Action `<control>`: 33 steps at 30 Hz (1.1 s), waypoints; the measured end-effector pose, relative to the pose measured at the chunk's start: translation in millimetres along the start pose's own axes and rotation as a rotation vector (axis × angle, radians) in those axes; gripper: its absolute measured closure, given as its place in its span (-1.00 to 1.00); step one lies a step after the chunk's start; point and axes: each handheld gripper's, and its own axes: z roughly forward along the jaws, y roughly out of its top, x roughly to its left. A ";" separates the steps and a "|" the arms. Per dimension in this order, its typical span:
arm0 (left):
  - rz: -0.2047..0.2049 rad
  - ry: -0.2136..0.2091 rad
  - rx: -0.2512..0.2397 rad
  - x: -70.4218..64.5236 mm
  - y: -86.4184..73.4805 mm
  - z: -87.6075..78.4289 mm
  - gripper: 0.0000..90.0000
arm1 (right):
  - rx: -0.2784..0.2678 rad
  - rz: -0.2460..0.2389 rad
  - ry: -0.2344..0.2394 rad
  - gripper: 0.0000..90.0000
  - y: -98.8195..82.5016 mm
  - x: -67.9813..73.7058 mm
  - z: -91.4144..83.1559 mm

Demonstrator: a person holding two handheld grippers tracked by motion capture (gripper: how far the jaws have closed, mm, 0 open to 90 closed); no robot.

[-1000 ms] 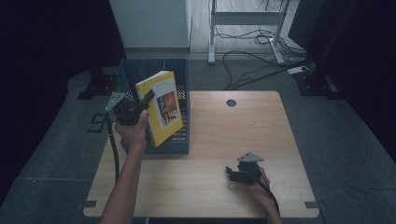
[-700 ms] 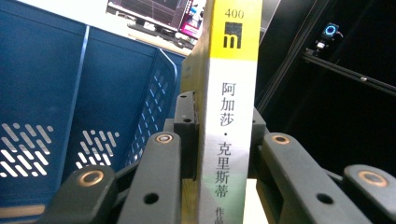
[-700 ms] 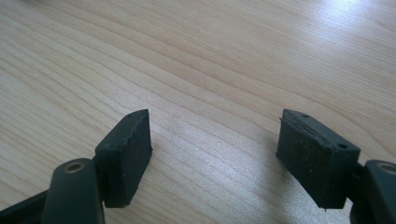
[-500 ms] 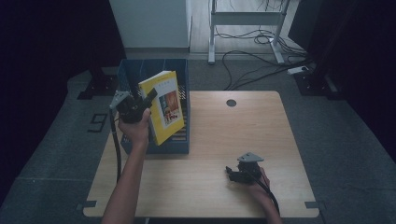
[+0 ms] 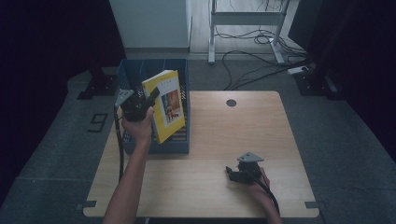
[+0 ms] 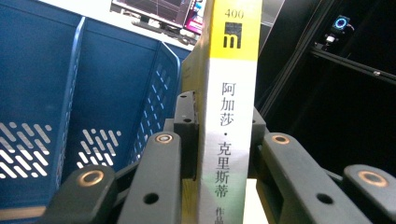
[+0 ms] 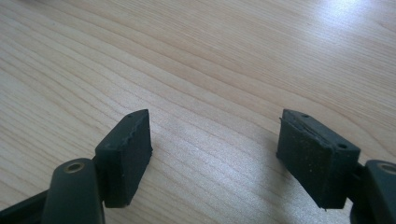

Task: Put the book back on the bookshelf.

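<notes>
Book (image 6: 227,140) between left gripper (image 6: 219,135) fingers (image 6: 187,135)

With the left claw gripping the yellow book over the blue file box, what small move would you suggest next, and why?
Probably lower the yellow book a little, spine kept upright, into the blue file box. The left claw is shut on its spine and holds it tilted above the box, not yet seated between the dividers. The right claw rests open over bare table, so it need not move.

Each gripper (image 5: 150,96) was black, with brass-ringed screws along its jaws. A grey three-cornered plate (image 5: 249,157) topped the right gripper (image 5: 229,171). Black cables (image 5: 119,145) trailed back.
</notes>
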 end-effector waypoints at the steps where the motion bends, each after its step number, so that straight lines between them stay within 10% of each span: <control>1: 0.004 0.002 0.002 -0.5 0.2 1.1 0.68 | 0.000 0.002 0.000 -0.43 0.0 0.1 0.1; 33: 0.053 0.059 -0.002 -2.2 -9.6 29.2 0.68 | -0.002 0.001 0.000 -0.44 -0.1 0.1 0.2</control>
